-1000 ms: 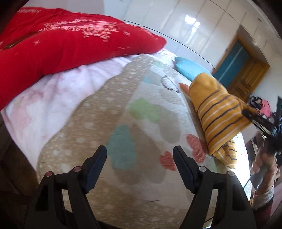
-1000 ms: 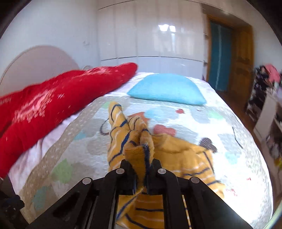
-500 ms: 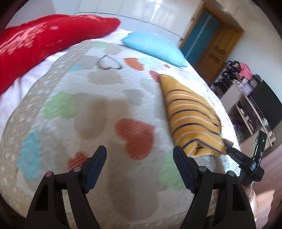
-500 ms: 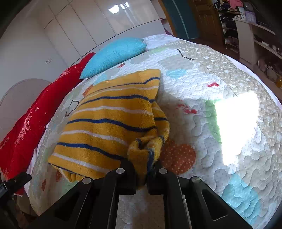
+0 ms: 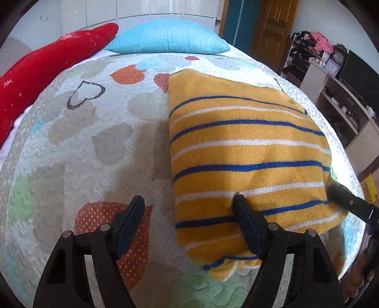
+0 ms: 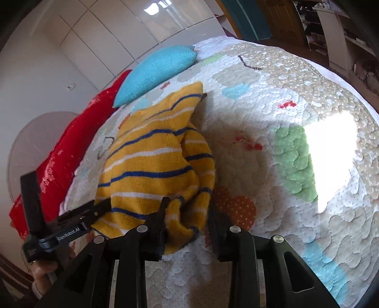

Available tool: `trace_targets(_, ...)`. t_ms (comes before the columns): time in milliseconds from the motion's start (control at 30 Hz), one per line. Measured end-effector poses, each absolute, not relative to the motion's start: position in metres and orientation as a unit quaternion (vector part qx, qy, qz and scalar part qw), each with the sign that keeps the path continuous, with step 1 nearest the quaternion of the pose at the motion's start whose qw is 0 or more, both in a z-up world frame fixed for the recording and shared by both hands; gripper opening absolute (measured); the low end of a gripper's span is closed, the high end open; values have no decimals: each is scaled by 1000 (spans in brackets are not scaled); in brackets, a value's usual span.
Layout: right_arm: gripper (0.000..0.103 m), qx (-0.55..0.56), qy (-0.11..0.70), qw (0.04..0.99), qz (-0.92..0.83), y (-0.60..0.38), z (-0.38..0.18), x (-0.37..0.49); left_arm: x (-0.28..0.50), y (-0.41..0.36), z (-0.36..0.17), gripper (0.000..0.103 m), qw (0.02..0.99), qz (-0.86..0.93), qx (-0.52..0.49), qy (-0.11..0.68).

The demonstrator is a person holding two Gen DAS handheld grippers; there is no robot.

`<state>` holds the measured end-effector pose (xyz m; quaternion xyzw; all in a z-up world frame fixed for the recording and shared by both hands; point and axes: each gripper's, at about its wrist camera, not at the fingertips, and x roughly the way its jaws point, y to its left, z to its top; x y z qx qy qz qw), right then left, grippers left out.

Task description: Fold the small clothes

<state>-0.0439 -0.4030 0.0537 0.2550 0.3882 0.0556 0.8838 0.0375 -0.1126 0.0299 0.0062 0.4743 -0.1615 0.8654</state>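
The right gripper point(image 6: 187, 220), jaws parted around the yellow striped sweater's point(image 5: 246, 151) bunched sleeve point(image 6: 187, 213), frees it while the open left gripper point(image 5: 189, 213) straddles the near edge, probably for smoothing.

Yellow, blue-and-white-striped garment point(image 5: 246, 151)

White glossy panelled wardrobe wall point(image 5: 151, 14) at 12 o'clock, brown wooden door point(image 5: 272, 28) at 1, cluttered open shelving unit point(image 5: 336, 94) at 2.
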Motion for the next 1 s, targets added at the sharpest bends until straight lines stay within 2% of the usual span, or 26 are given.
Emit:
trace_targets(33, 51, 265, 375, 886, 60, -411, 60, -48, 36, -104, 35, 77, 863, -168, -12, 477)
trace_targets(100, 65, 279, 352, 892, 62, -428, 71, -49, 34, -92, 50, 77, 868, -181, -32, 461)
trace_targets(167, 69, 282, 343, 894, 60, -441, 76, -40, 39, -88, 66, 81, 879, -190, -35, 437)
trace_targets(200, 70, 283, 347, 892, 61, -446, 75, -30, 47, -88, 70, 91, 879, -199, -40, 432)
trace_targets(267, 70, 285, 362, 884, 76, -450, 67, -4, 67, -92, 67, 101, 867, -223, -67, 440)
trace_targets(400, 70, 326, 402, 845, 134, -450, 39, 52, 111, -117, 26, 102, 812, -276, -78, 508)
trace_targets(467, 70, 350, 411, 828, 151, -447, 27, 72, 122, -125, 5, 102, 773, -314, -117, 539)
trace_targets(533, 66, 372, 414, 815, 163, -444, 17, 88, 125, -126, 3, 100, 768, -315, -137, 540)
trace_targets(567, 41, 391, 414, 803, 174, -443, 13, 95, 126, -126, 5, 80, 764, -323, -146, 539)
trace_targets(600, 34, 419, 418, 783, 193, -440, 9, 101, 127, -125, 9, 65, 758, -328, -153, 542)
trace_targets(633, 32, 437, 414, 774, 197, -439, 10, 104, 127, -123, 16, 60, 761, -324, -150, 541)
trace_targets(667, 30, 438, 407, 775, 204, -436, 18, 105, 127, -121, 24, 48, 765, -329, -148, 534)
trace_targets(700, 29, 435, 396, 780, 214, -434, 29, 104, 127, -120, 34, 43, 768, -335, -145, 526)
trace_targets(833, 26, 430, 344, 800, 238, -428, 65, 102, 135, -117, 61, 44, 790, -332, -134, 497)
trace_targets(933, 32, 369, 376, 833, 170, -421, 61, 107, 139, -122, 43, 53, 800, -289, -108, 515)
trace_targets(967, 32, 339, 400, 841, 135, -415, 54, 108, 136, -125, 30, 61, 800, -270, -91, 528)
trace_targets(1000, 32, 316, 420, 843, 109, -414, 46, 106, 131, -126, 19, 74, 800, -260, -82, 534)
